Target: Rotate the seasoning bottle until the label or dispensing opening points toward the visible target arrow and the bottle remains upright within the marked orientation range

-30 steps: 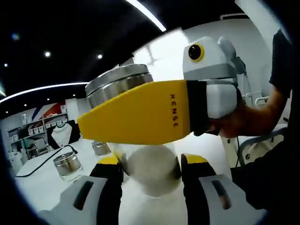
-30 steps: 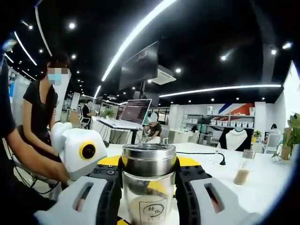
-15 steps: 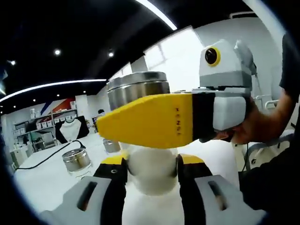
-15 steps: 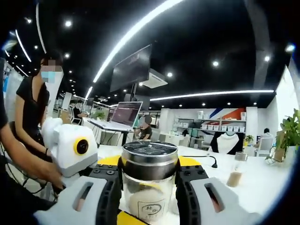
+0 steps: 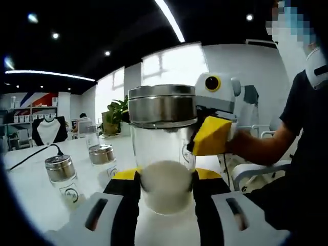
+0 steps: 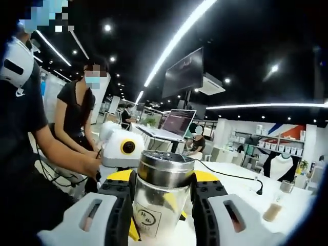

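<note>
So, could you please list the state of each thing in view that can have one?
seasoning bottle: upright, steel lid on, partly filled with white powder, held by both grippers.
left gripper: shut on the bottle's lower body.
right gripper: shut on the bottle.
two small jars: upright on the white table, lids on.
laptop: open, screen lit.

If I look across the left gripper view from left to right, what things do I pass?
Small jar with a metal lid → second small jar → big seasoning bottle between the left gripper's fingers → yellow right gripper → person's arm.
</note>
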### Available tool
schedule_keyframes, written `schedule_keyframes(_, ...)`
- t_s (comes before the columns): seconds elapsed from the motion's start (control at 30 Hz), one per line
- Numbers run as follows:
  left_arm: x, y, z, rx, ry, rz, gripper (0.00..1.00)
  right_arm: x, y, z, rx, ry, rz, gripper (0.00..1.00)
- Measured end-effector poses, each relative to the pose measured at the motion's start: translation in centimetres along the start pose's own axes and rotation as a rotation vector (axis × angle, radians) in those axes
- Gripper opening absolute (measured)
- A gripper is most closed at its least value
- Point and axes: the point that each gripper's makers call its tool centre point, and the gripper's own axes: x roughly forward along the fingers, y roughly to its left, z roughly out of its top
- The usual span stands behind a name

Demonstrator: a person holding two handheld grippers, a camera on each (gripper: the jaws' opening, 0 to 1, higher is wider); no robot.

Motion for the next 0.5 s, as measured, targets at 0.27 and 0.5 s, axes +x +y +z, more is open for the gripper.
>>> schedule_keyframes(0.27,-0.7,-0.1,-0.8,0.034,0.043,-0.032,0.42,0.1,0.4,-1.0,0.028,0.051,0.022,0.42)
schedule_keyframes(0.5,-1.0,-0.6,-1.1,0.039,0.054,-0.073,0.42,0.3,0.9,-1.3,0.111,0.044,0.056,0.43)
